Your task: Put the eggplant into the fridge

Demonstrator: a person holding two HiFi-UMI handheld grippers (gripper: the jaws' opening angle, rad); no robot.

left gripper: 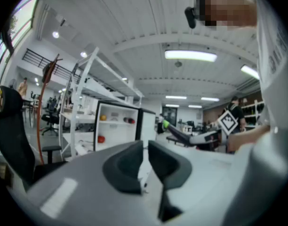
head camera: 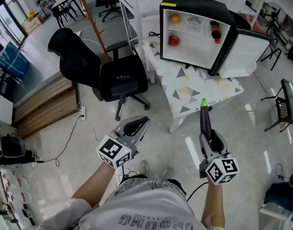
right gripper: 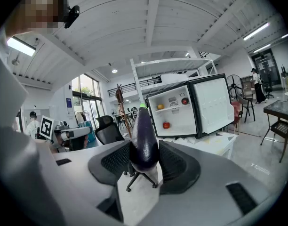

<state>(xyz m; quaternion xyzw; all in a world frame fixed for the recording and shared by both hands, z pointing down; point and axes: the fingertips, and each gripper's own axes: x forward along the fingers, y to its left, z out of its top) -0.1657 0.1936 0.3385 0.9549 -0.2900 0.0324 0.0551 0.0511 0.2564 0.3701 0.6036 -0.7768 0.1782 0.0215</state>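
Right gripper: jaws set wide, pads clamped on the fat end of the eggplant. Its green stem tip juts forward, aimed at the mini fridge but well short of it, over the floor. Left gripper: jaws drawn together to a sliver, nothing between them.

Fridge stands on a triangle-patterned table, door swung open. Inside: orange fruit, red fruit, dark bottle. Black office chair left of table.
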